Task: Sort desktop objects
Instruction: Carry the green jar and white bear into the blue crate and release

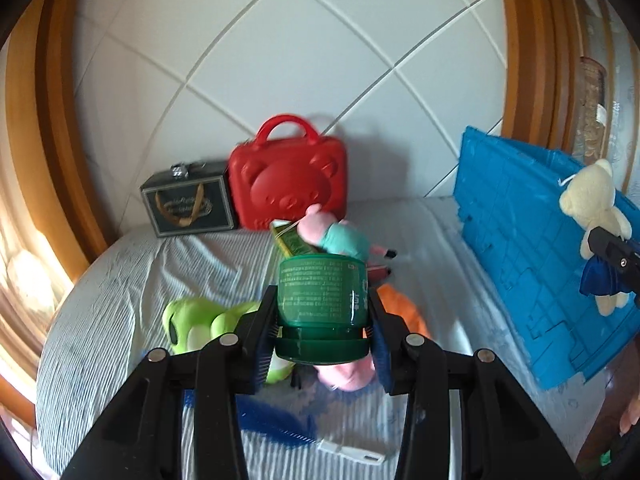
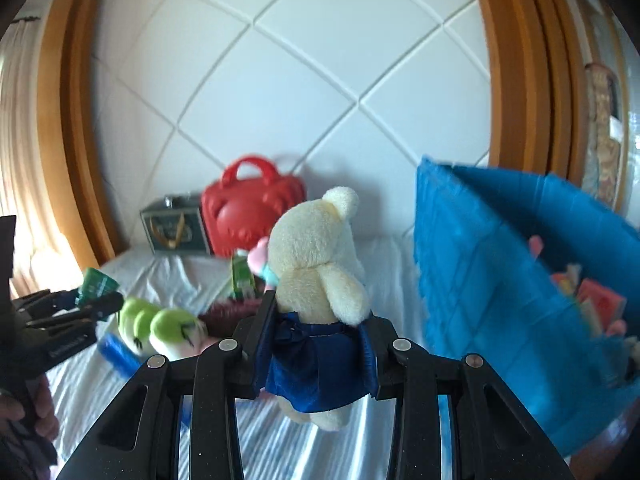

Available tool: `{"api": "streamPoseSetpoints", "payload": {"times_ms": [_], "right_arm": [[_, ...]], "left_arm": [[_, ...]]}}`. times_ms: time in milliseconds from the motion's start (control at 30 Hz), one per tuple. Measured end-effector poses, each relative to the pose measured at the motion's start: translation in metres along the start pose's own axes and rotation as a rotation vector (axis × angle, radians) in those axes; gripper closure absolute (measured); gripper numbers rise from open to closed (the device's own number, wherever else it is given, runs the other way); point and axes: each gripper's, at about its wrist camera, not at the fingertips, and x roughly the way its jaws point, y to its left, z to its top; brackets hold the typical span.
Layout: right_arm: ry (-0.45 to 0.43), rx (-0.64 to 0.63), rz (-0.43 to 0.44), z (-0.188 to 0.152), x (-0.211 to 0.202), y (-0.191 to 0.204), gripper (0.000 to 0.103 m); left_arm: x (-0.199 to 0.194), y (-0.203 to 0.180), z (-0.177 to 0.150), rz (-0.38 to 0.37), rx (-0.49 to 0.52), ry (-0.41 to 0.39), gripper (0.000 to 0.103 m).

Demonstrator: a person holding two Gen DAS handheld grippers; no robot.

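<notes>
Bear (image 2: 320,264) legs behind claw (image 2: 316,344), crate (image 2: 480,264) blurred

The left gripper (image 1: 324,312) is built of black plastic: two broad arms, each studded with two round silver screw heads, ending in fingers (image 1: 262,344) lined with ribbed blue pads. The right gripper (image 2: 316,340) is made alike, with silver screws at its pivots.
</notes>
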Motion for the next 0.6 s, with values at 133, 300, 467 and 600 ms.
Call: {"api": "streamPoseSetpoints", "payload": {"times_ms": [133,300,467,600], "right_arm": [[-0.074,0.012,-0.041,0.017,-0.034,-0.024,0.067],[-0.142,0.021,-0.125,0.031,-0.068,-0.067,0.067],[-0.167,0.039,-0.192,0.042,-0.091,-0.124,0.067],[-0.168,0.043,-0.243,0.046,-0.099,-0.172,0.067]], "left_arm": [[-0.009,-0.037,0.021,-0.024,0.045,-0.044,0.063],[-0.026,-0.100,0.044,-0.081,0.103,-0.124,0.063],[-0.039,-0.173,0.066,-0.141,0.142,-0.165,0.063],[-0.041,-0.241,0.079,-0.186,0.178,-0.168,0.063]]}}
